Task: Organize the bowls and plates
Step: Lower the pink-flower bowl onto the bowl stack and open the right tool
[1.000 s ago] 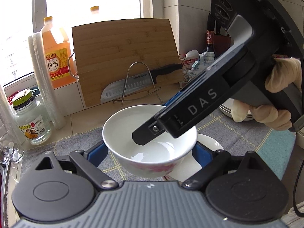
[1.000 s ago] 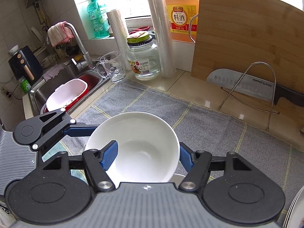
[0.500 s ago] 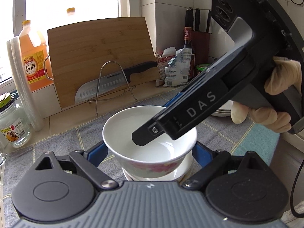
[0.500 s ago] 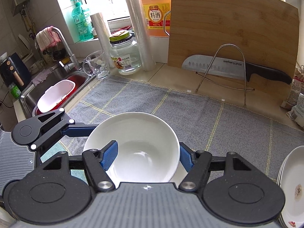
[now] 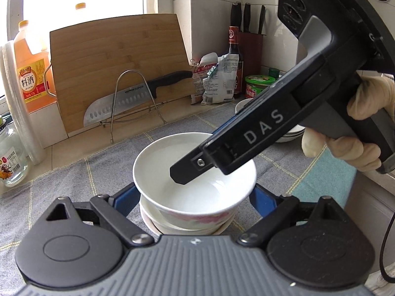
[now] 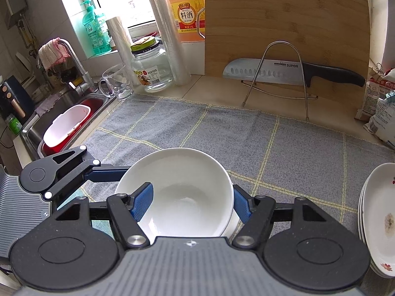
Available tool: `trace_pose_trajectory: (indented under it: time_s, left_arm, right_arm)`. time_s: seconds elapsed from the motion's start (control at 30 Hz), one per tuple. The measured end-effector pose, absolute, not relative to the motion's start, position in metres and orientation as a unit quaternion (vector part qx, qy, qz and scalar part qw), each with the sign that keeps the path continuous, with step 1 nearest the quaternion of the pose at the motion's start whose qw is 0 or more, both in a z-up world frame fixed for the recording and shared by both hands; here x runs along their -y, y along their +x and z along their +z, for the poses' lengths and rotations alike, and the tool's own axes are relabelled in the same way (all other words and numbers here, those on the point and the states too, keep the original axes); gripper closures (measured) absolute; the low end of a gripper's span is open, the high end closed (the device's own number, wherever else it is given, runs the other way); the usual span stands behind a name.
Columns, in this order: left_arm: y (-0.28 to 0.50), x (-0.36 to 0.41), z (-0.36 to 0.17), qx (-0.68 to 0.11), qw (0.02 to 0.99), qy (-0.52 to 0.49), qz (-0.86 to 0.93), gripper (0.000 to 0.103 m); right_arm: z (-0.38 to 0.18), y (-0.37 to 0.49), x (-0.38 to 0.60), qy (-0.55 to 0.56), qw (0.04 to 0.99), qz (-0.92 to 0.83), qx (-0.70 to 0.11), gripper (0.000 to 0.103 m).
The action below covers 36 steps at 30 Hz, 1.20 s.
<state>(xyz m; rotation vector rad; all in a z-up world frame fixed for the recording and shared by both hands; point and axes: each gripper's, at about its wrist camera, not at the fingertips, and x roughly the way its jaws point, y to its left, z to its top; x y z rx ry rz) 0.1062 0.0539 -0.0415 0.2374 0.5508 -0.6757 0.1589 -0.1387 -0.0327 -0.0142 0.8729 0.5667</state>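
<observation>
While I hold the white bowl [image 5: 193, 185] low at the centre of both frames, it sits over a second bowl [image 5: 158, 219] whose rim shows just beneath it in the left wrist view. My left gripper [image 5: 193, 197] stands wide, its blue pads either side of the bowl's wall, and I cannot tell whether they touch it. My right gripper [image 6: 190, 201] has its left pad inside the bowl and its right pad outside the rim, narrowed onto the wall, so I judge that it carries the load. The risk, as I see it, is that a one-sided pinch lets the bowl tip or slide as it seats, knocking rim against rim; letting go before it nests would do that. From left to right, the right wrist view alone shows the sink [image 6: 61, 113] at mid left, the grey checked cloth [image 6: 246, 135] across the middle and stacked plates [image 6: 380, 212] at the lower right edge. The left wrist view alone shows the lower bowl and the gloved hand [image 5: 358, 133] at right.
</observation>
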Motion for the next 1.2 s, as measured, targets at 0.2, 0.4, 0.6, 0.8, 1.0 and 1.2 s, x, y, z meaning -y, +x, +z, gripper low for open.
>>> trace_pose_trajectory:
  time_s: [0.2, 0.4, 0.6, 0.8, 1.0, 1.2]
  left_arm:
    - [0.107, -0.055, -0.043, -0.265, 0.9, 0.111, -0.328, 0.009]
    - [0.11, -0.056, -0.048, -0.266, 0.9, 0.113, -0.325, 0.009]
    - [0.115, -0.056, -0.051, -0.27, 0.899, 0.116, -0.326, 0.009]
    - [0.118, -0.053, -0.053, -0.276, 0.896, 0.119, -0.328, 0.009]
    - [0.122, -0.052, -0.055, -0.282, 0.893, 0.122, -0.33, 0.009]
    - [0.123, -0.05, -0.057, -0.285, 0.892, 0.125, -0.329, 0.009]
  right_arm:
    - [-0.035, 0.159, 0.138, -0.007, 0.868, 0.268, -0.418, 0.029]
    - [-0.037, 0.162, 0.137, -0.004, 0.868, 0.266, -0.418, 0.029]
    - [-0.041, 0.165, 0.135, -0.006, 0.869, 0.263, -0.418, 0.029]
    - [-0.045, 0.167, 0.134, -0.008, 0.868, 0.259, -0.423, 0.029]
    - [-0.046, 0.168, 0.133, -0.007, 0.868, 0.258, -0.425, 0.029]
    - [-0.049, 0.169, 0.133, -0.006, 0.867, 0.257, -0.427, 0.029]
